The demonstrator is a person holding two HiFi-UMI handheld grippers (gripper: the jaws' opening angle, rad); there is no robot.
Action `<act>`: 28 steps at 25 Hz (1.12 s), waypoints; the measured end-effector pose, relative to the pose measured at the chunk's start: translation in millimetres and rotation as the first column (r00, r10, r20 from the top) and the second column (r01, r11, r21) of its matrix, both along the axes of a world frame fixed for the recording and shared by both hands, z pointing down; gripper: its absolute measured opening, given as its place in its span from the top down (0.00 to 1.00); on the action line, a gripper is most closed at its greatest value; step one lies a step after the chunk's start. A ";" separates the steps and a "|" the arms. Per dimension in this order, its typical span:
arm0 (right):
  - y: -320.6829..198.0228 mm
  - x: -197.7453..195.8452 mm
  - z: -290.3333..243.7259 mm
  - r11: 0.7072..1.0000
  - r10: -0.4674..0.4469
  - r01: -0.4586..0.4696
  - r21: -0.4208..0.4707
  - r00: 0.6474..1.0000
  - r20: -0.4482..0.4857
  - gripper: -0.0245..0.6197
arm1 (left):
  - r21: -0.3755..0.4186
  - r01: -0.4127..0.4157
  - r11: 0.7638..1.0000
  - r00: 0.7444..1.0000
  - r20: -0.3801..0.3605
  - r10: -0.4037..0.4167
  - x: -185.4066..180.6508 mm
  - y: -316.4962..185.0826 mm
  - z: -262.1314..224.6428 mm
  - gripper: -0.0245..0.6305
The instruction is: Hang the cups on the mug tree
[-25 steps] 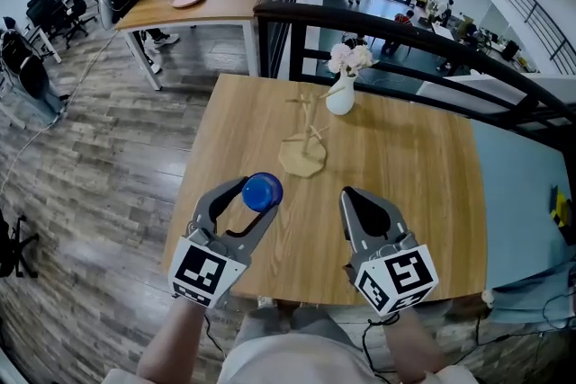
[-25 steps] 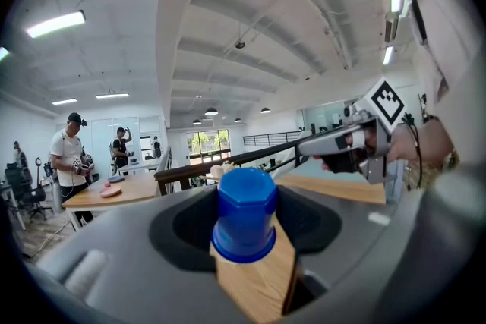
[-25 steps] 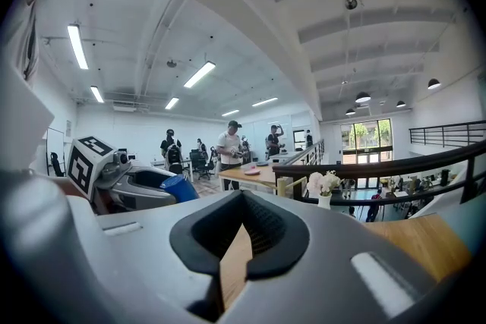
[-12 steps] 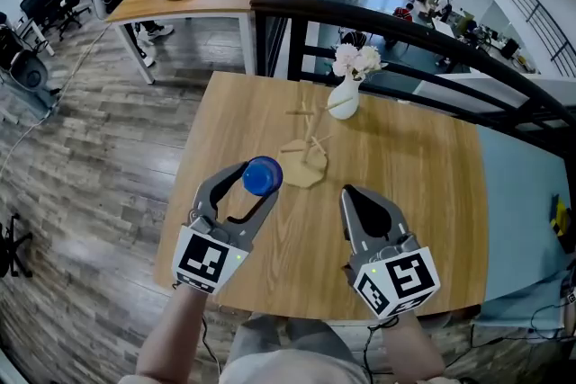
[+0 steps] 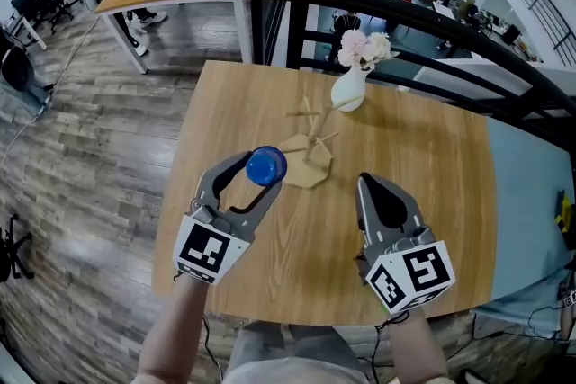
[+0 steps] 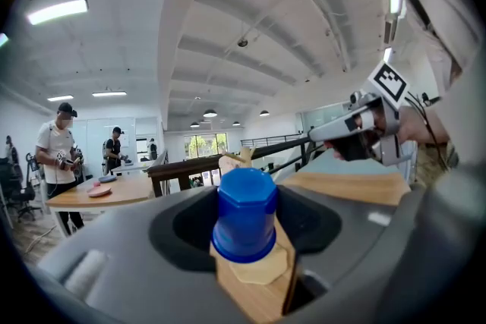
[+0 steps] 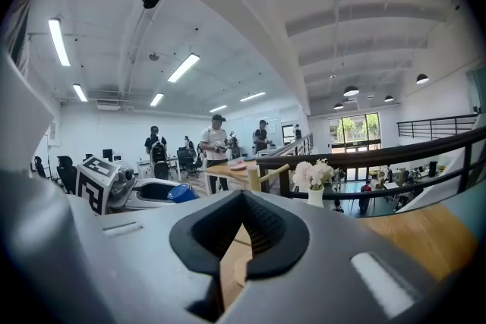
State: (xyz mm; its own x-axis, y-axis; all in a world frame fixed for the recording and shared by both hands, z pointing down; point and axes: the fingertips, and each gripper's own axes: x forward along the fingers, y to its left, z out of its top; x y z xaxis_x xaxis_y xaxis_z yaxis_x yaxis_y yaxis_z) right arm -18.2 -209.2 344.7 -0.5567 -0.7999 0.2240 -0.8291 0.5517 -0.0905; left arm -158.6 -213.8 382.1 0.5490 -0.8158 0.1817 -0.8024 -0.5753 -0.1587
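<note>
While my left tool (image 5: 256,182) grips the blue cup (image 5: 265,165) above the desk (image 5: 432,175), close before the mug tree (image 5: 311,135) for hanging, my right tool (image 5: 376,189) hangs clenched and empty, out of the way.

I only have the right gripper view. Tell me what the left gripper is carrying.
Observer: The left gripper is shut on a blue cup, clamped between its fingers.
Operator: Give me the mug tree's position.
Observer: The mug tree stands on the table just beyond that cup, and all its pegs are bare.
Operator: Place my gripper against it.
Observer: In the head view, the right gripper is to the right of the tree's base and nearer the person, not touching it.
</note>
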 end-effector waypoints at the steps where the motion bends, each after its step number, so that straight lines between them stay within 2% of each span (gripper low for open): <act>1: -4.3 0.9 6.6 1.000 0.005 -0.005 -0.007 1.000 -0.001 0.96 | 0.002 -0.009 1.000 1.000 0.011 0.009 1.2 -4.5 6.5 0.62; 8: -29.7 6.4 50.7 0.998 0.036 -0.038 -0.042 0.998 -0.056 0.96 | -0.044 -0.025 0.999 1.000 -0.015 0.024 4.9 -36.2 51.8 0.62; 18: -55.1 10.0 99.5 0.991 0.046 -0.053 -0.121 0.997 -0.058 0.96 | -0.116 -0.017 0.993 0.999 -0.039 0.013 7.7 -71.8 108.2 0.62; 23: -59.9 12.1 114.8 0.987 0.048 -0.056 -0.150 0.997 -0.055 0.96 | -0.156 -0.012 0.988 1.000 -0.018 0.009 10.9 -80.4 130.9 0.62; 28: -61.3 13.9 126.2 0.983 0.050 -0.060 -0.173 0.997 -0.058 0.96 | -0.202 -0.010 0.979 0.999 -0.046 0.000 13.0 -83.6 147.0 0.62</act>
